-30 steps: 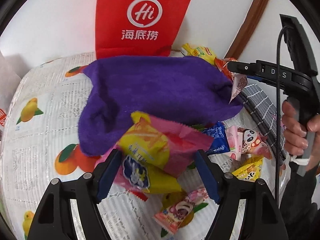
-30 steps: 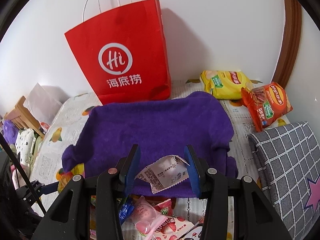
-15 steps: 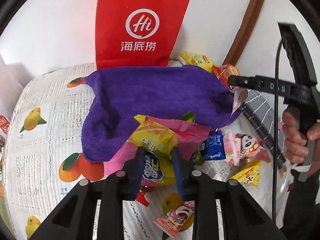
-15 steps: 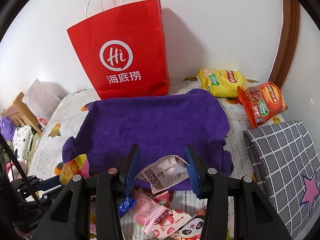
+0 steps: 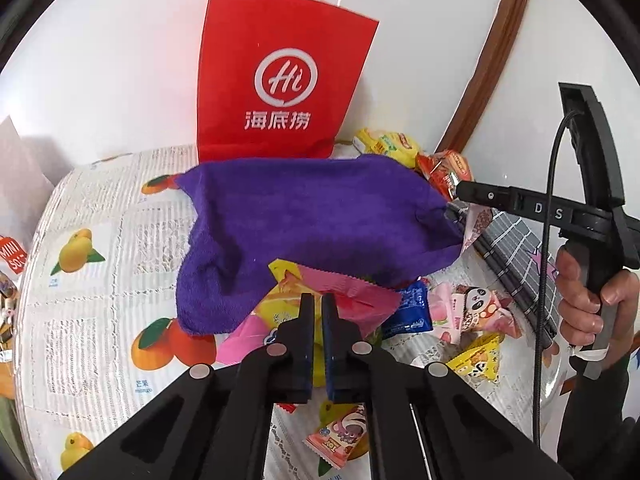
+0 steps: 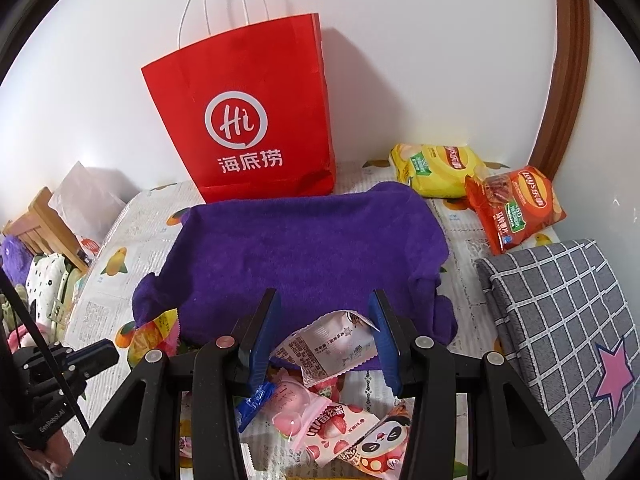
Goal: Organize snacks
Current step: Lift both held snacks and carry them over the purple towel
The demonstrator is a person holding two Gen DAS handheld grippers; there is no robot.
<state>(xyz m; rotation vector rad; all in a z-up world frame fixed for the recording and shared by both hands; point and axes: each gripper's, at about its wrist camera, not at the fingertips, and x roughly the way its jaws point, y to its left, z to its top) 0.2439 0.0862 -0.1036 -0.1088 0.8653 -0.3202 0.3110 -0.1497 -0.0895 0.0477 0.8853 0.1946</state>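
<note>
A purple towel lies spread on the fruit-print tablecloth. My left gripper is shut on a yellow-and-pink snack packet at the towel's near edge; it also shows in the right wrist view. My right gripper holds a white-and-pink snack packet between its pads, just over the towel's near right edge. Several small snack packets lie in a pile below both grippers.
A red paper bag stands against the wall behind the towel. A yellow chip bag and an orange chip bag lie at the back right. A grey checked cushion lies on the right.
My left gripper has closed from wide open onto the yellow-and-pink packet and lifted back. My right gripper has drawn back slightly with its packet.
</note>
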